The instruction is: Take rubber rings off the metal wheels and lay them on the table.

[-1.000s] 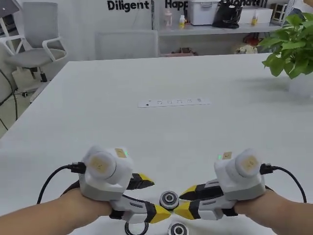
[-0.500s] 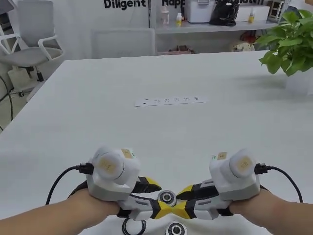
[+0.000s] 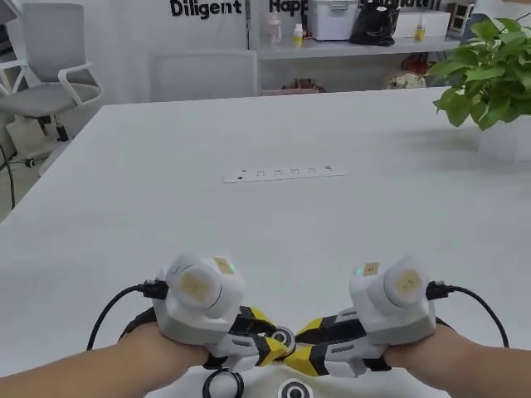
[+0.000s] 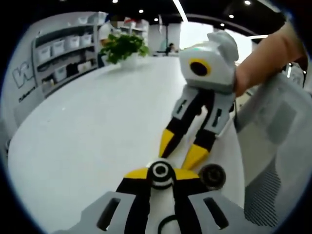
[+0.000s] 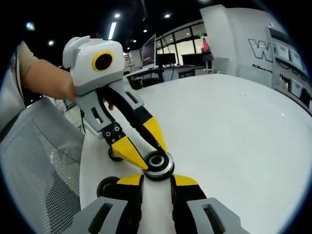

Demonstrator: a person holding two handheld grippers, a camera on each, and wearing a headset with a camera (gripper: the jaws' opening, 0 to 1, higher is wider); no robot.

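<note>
A small metal wheel [image 3: 283, 337] with a black rubber ring around it is held just above the near table edge. My left gripper [image 3: 270, 346] comes in from the left and my right gripper [image 3: 299, 348] from the right, and their yellow tips meet on it. In the left gripper view the wheel [image 4: 161, 175] sits between the left gripper's [image 4: 162, 174] own tips, with the right gripper [image 4: 180, 150] reaching down from above. In the right gripper view the wheel [image 5: 158, 165] rests at the right gripper's [image 5: 157, 179] tips, pinched by the left gripper [image 5: 146, 146].
A second wheel [image 3: 294, 390] lies on the table below the grippers, and a loose black ring [image 3: 222, 384] lies to its left. A white power strip [image 3: 282, 173] sits mid-table. A potted plant [image 3: 485, 75] stands at the far right.
Both grippers have closed in from either side onto the wheel between them; their jaws were spread wide a second ago. The head camera has tilted slightly.
</note>
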